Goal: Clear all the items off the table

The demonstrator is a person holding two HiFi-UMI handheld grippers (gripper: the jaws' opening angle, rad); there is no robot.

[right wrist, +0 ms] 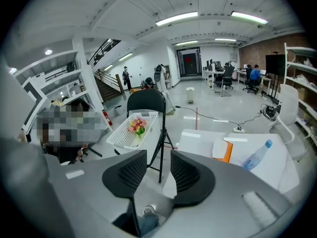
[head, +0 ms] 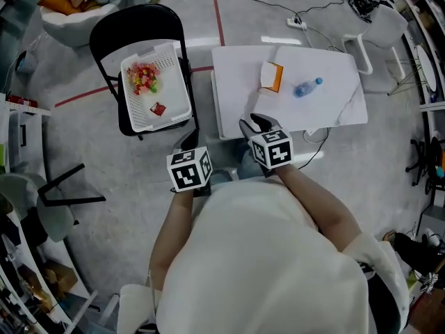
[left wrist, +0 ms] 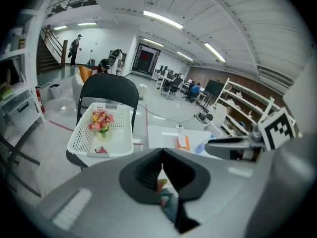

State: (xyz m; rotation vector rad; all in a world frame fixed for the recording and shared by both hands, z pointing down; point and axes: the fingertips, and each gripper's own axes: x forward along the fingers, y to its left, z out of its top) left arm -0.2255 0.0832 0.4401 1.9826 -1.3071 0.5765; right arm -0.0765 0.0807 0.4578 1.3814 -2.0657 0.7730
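left gripper (left wrist: 161,152) jaws closed tip to tip, nothing in them. right gripper (right wrist: 159,158) jaws partly apart, empty, only floor showing through the gap. both sit close to the body, the right one at the near edge of the white table (head: 334,113). orange box (head: 271,76) and water bottle (head: 307,87) lie mid-table, apart, clear of every edge; near strip bare. white basket (head: 179,82) with flowers (head: 143,77) sits on black chair (head: 139,21), just left of the table. open floor all round.
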